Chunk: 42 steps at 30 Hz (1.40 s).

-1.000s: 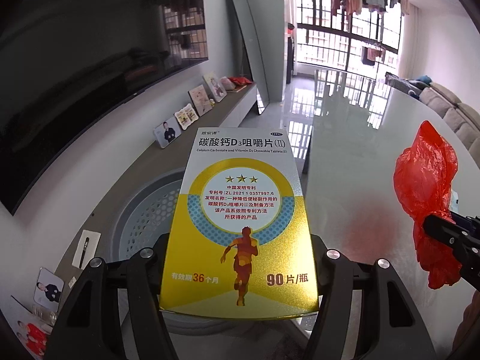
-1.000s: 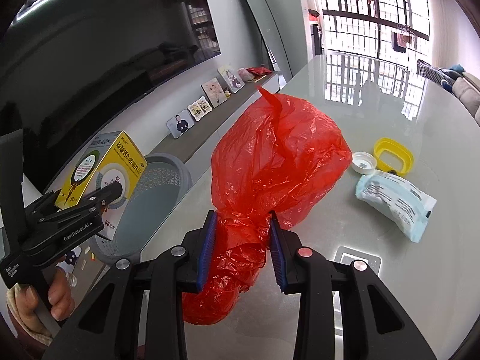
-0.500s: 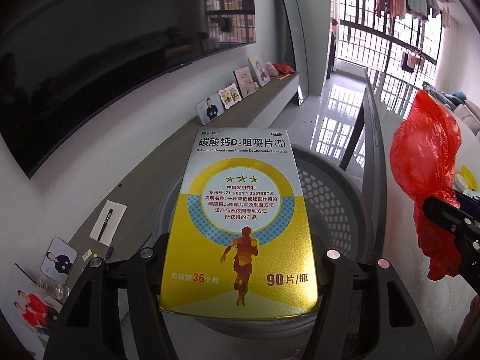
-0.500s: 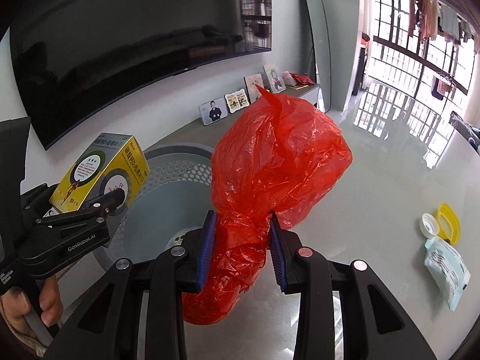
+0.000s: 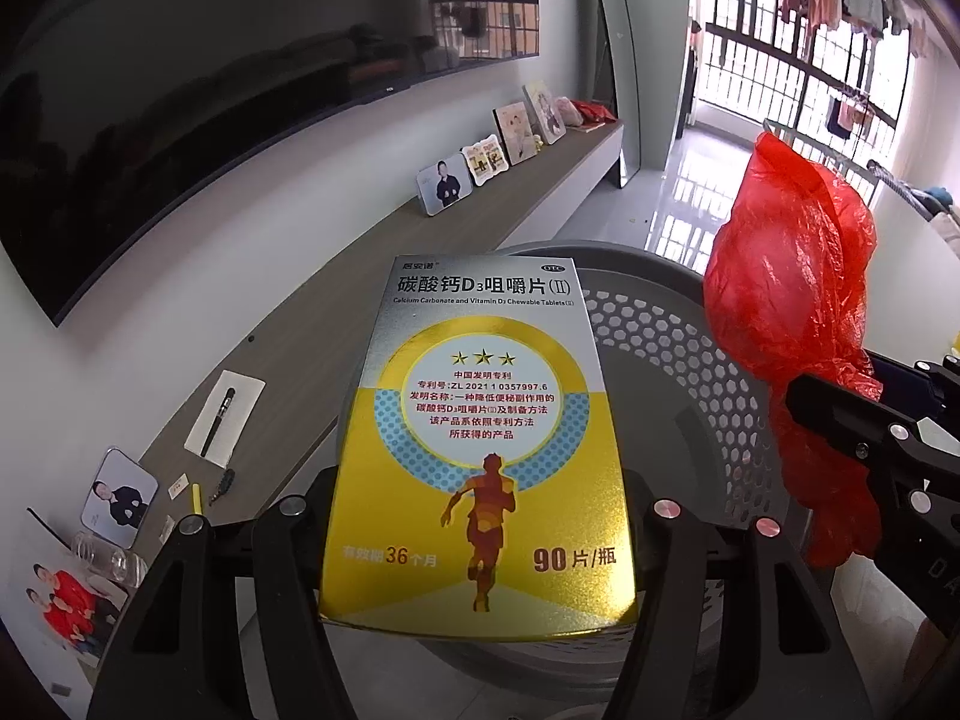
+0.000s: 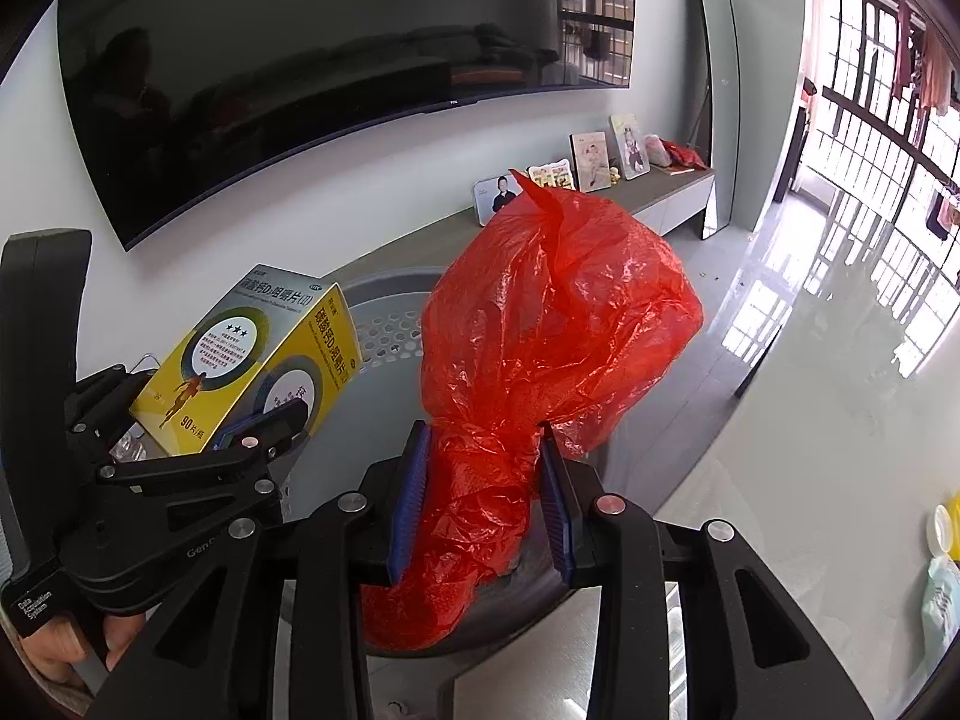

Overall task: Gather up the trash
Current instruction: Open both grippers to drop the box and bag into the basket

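My left gripper point(image 5: 480, 516) is shut on a yellow and silver tablet box point(image 5: 480, 438) and holds it above the grey perforated waste basket point(image 5: 672, 360). The box also shows at the left of the right wrist view point(image 6: 240, 372), held by the left gripper point(image 6: 264, 426). My right gripper point(image 6: 483, 498) is shut on a crumpled red plastic bag point(image 6: 552, 324) and holds it over the basket's rim point(image 6: 390, 324). In the left wrist view the bag point(image 5: 786, 312) hangs at the right, beside the box.
A grey wall shelf point(image 5: 372, 264) with photo frames point(image 5: 444, 189) and a pen on paper point(image 5: 222, 414) runs behind the basket. A large dark TV point(image 6: 300, 60) hangs above. The glossy table point(image 6: 840, 450) at the right carries a yellow lid point(image 6: 948, 528) and a wipes pack point(image 6: 939, 606).
Both grippers have swung left off the table with their loads. The basket has come under them and the wipes pack and lid have slid to the right edge of the right wrist view.
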Each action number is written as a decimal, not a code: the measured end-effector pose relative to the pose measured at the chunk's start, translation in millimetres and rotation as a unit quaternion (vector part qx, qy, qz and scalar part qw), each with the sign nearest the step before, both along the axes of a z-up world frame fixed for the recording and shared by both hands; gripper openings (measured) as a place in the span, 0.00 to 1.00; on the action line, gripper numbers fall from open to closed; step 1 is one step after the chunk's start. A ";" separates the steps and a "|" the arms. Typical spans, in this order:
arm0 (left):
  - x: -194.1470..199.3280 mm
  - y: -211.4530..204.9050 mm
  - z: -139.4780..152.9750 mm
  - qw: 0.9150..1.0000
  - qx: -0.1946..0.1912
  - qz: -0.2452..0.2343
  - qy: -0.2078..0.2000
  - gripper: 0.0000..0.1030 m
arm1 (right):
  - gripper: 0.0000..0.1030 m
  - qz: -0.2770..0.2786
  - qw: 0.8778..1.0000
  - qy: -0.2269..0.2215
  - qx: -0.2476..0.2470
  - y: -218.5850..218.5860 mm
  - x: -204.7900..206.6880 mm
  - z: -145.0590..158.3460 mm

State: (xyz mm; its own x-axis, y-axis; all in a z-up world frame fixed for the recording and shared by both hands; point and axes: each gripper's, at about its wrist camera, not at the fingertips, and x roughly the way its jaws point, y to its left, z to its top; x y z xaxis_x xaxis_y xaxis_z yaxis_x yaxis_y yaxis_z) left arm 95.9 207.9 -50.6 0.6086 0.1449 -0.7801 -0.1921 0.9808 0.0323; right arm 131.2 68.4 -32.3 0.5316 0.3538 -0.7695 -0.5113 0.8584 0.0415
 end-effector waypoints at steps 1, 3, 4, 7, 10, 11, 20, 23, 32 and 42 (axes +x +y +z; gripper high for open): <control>0.5 1.3 -1.2 1.000 -0.002 0.000 0.001 0.60 | 0.32 0.001 1.000 0.003 0.002 1.6 4.6 -1.4; 1.7 3.6 -3.7 1.000 -0.004 0.001 0.003 0.60 | 0.32 0.007 1.000 0.007 0.002 4.9 9.1 -3.7; 4.2 4.8 -4.5 1.000 -0.004 0.001 0.004 0.60 | 0.32 0.008 1.000 0.008 0.000 7.2 14.4 -4.8; 4.9 4.7 -5.6 1.000 -0.004 0.003 0.007 0.60 | 0.32 0.009 1.000 0.015 -0.003 8.1 18.1 -9.8; 6.4 5.7 -6.2 1.000 -0.003 0.006 0.009 0.60 | 0.32 0.013 1.000 0.021 -0.004 8.2 15.0 -13.2; 6.8 5.7 -6.2 1.000 -0.004 0.006 0.009 0.61 | 0.32 0.014 1.000 0.021 -0.004 9.5 16.3 -13.8; 5.8 3.6 -3.1 1.000 -0.005 0.006 0.009 0.61 | 0.34 0.012 1.000 0.024 0.005 1.4 14.9 -16.6; 4.7 3.1 -2.7 1.000 -0.004 0.005 0.008 0.61 | 0.36 0.008 1.000 0.025 0.009 -0.8 13.8 -16.4; 2.9 0.0 1.9 1.000 0.002 0.003 0.000 0.68 | 0.55 -0.001 1.000 0.015 0.022 -8.5 12.3 -10.6; 2.1 1.1 2.0 1.000 0.003 0.008 0.001 0.71 | 0.55 -0.007 0.999 0.015 0.029 -14.6 10.8 -7.8</control>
State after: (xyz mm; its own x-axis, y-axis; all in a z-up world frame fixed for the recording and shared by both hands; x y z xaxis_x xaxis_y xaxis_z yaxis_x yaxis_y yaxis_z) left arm 98.0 209.0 -48.6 0.6046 0.1596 -0.7804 -0.2076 0.9774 0.0390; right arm 142.0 53.8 -40.1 0.5144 0.3913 -0.7631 -0.4966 0.8614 0.1070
